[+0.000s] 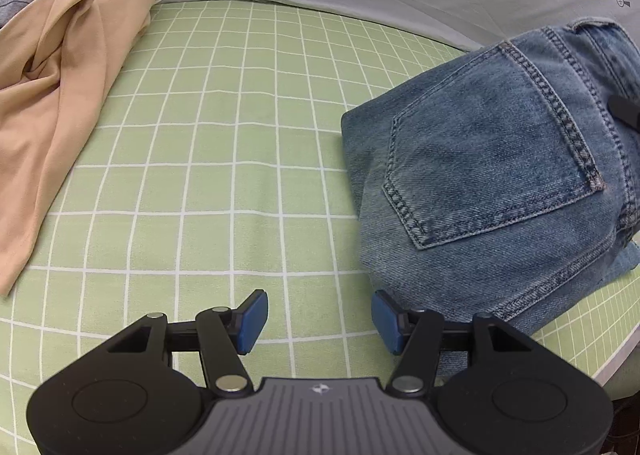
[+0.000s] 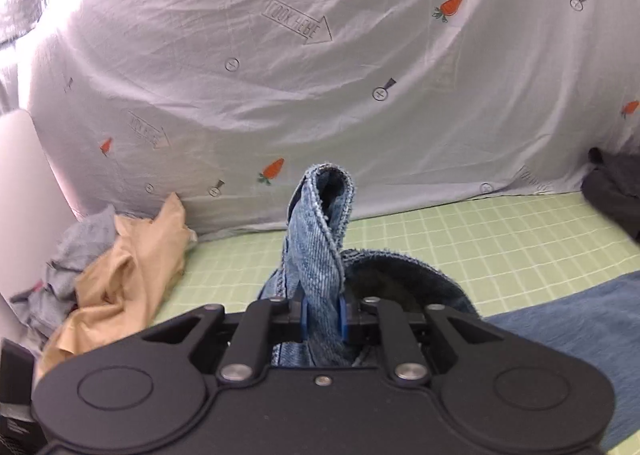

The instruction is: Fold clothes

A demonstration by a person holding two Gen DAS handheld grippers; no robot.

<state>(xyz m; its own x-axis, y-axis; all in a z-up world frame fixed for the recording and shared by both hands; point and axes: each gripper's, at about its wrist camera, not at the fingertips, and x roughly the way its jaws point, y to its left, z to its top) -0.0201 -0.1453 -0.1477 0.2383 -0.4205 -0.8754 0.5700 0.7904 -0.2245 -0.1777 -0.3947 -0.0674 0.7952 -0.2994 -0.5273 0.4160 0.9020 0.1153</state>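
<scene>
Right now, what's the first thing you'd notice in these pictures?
The right gripper pinching a twisted strip of blue jeans that sticks up in the middle. Next, the carrot-print sheet behind it, and the tan garment crumpled at the left on the green checked cover.

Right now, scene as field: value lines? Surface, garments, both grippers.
surface: green checked sheet, grey carrot-print cover behind
jeans: blue denim jeans, back pocket up, on the sheet's right
other garments: beige garment crumpled at left, grey cloth beside it
left gripper: open, empty, beside the jeans' edge
right gripper: shut on a raised denim strip
</scene>
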